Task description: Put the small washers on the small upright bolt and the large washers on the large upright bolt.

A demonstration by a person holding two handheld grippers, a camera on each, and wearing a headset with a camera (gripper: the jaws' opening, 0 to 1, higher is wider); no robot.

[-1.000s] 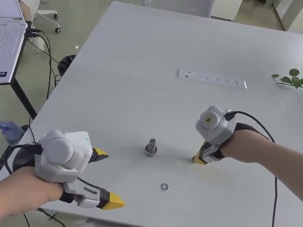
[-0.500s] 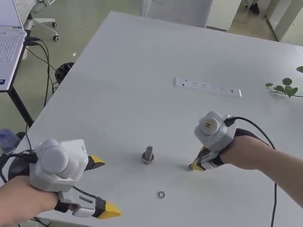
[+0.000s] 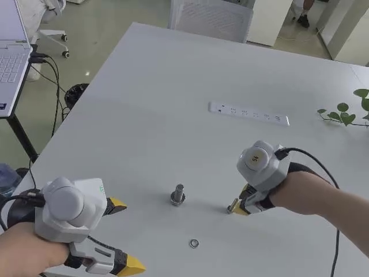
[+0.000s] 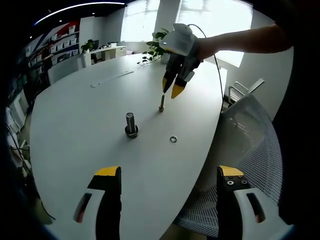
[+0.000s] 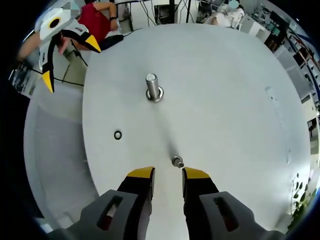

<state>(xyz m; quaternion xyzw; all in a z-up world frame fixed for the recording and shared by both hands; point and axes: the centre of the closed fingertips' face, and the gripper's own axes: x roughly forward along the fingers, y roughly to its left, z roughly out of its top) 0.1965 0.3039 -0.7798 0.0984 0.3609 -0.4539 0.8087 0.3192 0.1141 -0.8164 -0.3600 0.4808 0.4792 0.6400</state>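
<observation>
While the left gripper (image 3: 124,235) is held at the near left edge of the white table (image 3: 150,104), its jaws are spread wide apart and nothing is gripped between them. The right gripper (image 3: 238,208) is lowered to the tabletop on the right, with its yellow tips set only narrowly apart and nothing clamped. The small upright bolt (image 5: 177,161) is seen in the right gripper view just ahead of those tips, close to the right-hand one; whether it is touched cannot be told. The large upright bolt (image 3: 177,195) is stood near the middle of the near part of the table, between the two grippers. One small washer (image 3: 194,243) is laid flat on the table nearer the person, apart from both bolts. A white power strip (image 3: 248,113) is laid farther back, and a leafy plant (image 3: 346,112) is seen at the right edge.
</observation>
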